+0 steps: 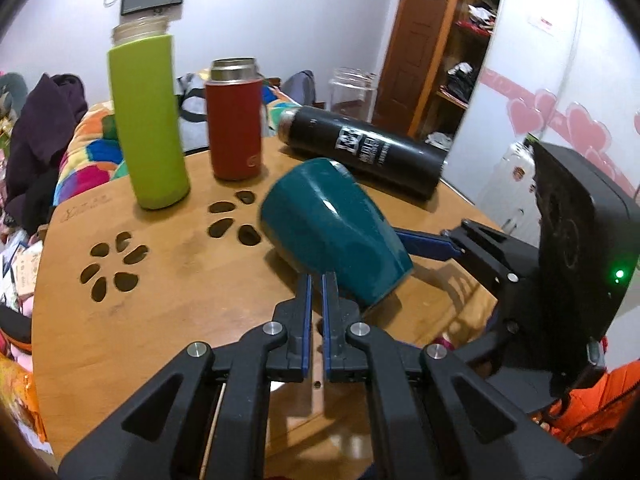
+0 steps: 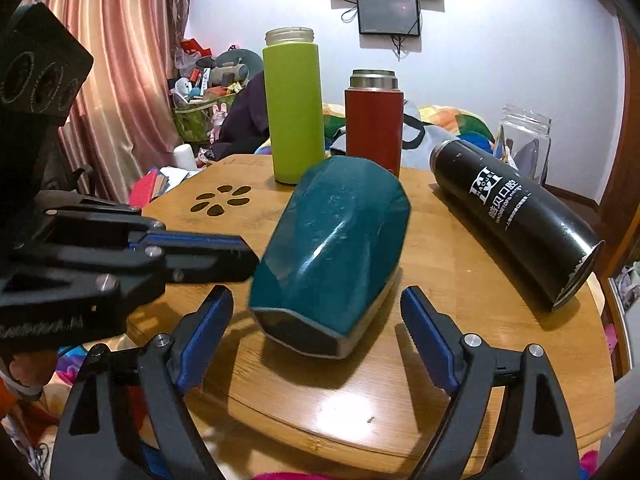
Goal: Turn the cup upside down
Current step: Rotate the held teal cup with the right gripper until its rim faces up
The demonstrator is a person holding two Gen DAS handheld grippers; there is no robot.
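Wooden round table (image 2: 460, 360) with petal-shaped cutouts, seen along two sets of black tongs with blue pads. Teal cup (image 2: 332, 252) tipped over at a slant, base toward the right tongs, mouth pointing away toward the far bottles; whether the low edge touches the wood cannot be told. Right tongs (image 2: 316, 320) released, spread wide, one finger on either side of the cup's base, both apart from it. Left tongs (image 1: 316, 280) nearly clenched, only a thin slit between the pads, tips just at the cup's lower side; cannot tell whether anything is pinched there. From the right tongs, left tongs (image 2: 224, 256) reaching in from the left, tip against the cup's side. Beyond the cup, green bottle (image 2: 294, 108) and red flask (image 2: 374, 120) standing upright, lids off. Ahead and to the right of the right tongs, black bottle (image 2: 516, 220) lying on its side. Behind it, clear glass jar (image 2: 526, 140) at the table's far edge.
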